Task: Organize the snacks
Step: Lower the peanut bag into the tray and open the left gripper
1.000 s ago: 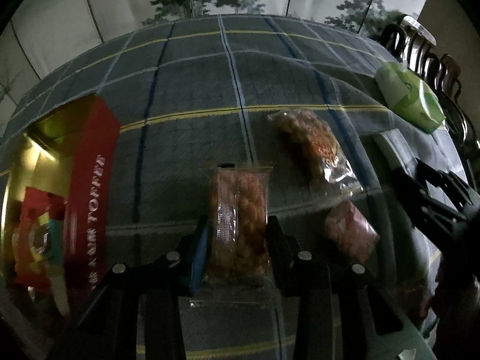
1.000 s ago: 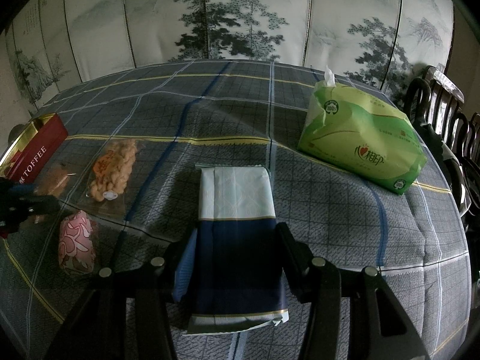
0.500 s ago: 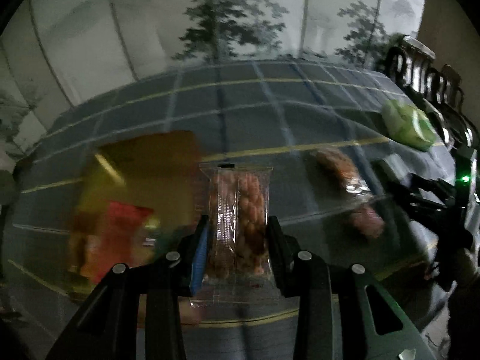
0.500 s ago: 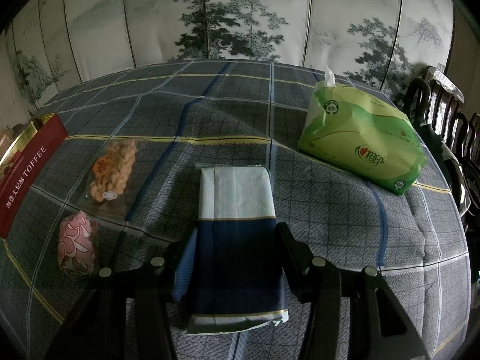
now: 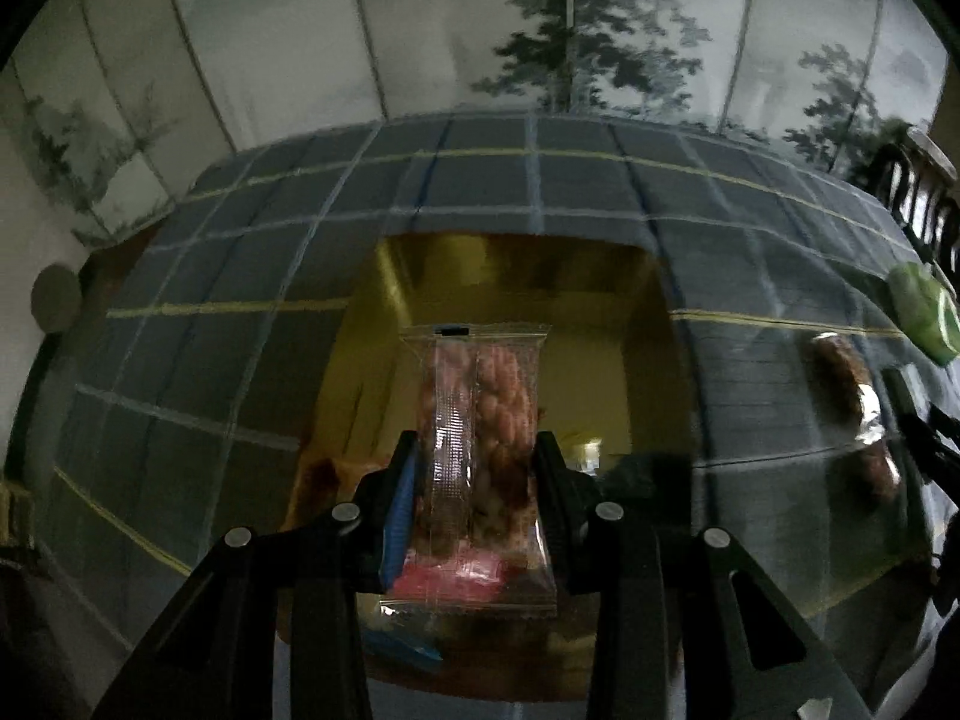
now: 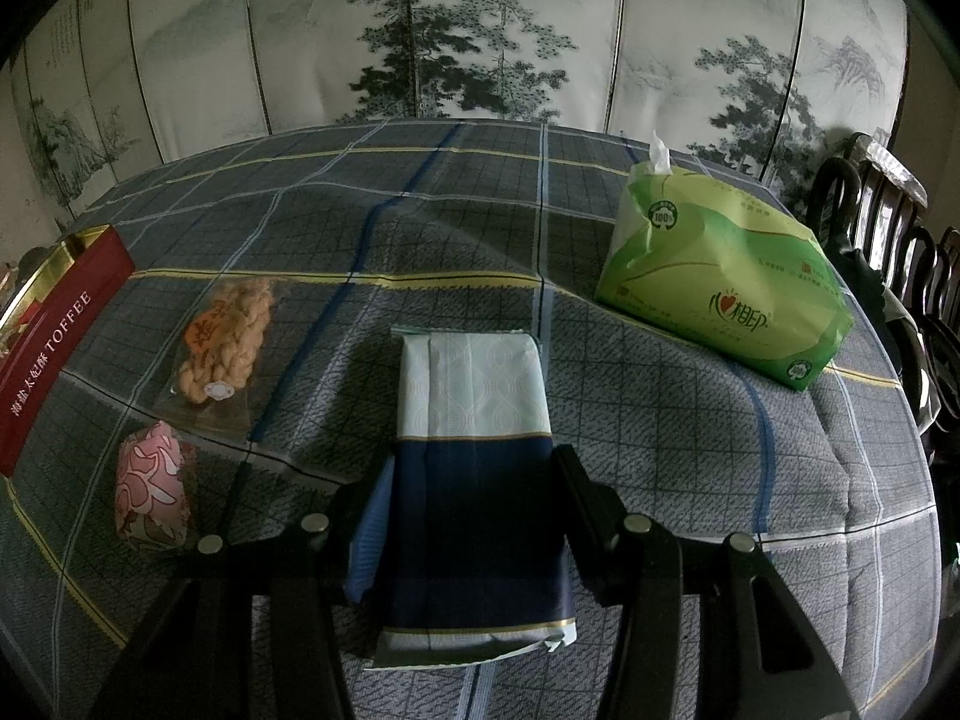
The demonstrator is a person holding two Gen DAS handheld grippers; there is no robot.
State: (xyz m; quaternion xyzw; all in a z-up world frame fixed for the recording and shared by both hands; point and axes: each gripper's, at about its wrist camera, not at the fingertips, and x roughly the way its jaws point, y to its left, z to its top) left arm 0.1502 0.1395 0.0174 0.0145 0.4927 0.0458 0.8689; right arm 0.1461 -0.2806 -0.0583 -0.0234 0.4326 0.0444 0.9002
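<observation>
My left gripper is shut on a clear packet of peanuts, held above the open toffee tin with its gold lining; several wrapped snacks lie in the tin's near end. My right gripper is shut on a blue and white tissue pack resting on the checked tablecloth. In the right wrist view, left of it, lie a clear bag with a fried dough twist and a pink patterned wrapped snack. The red side of the toffee tin shows at the far left.
A green tissue pack lies at the back right of the table. Dark wooden chairs stand beyond the right edge. A painted folding screen closes off the far side.
My left gripper carried the peanut packet leftwards, from over the cloth beside the tin to above the open tin. The right gripper and its tissue pack stayed still.
</observation>
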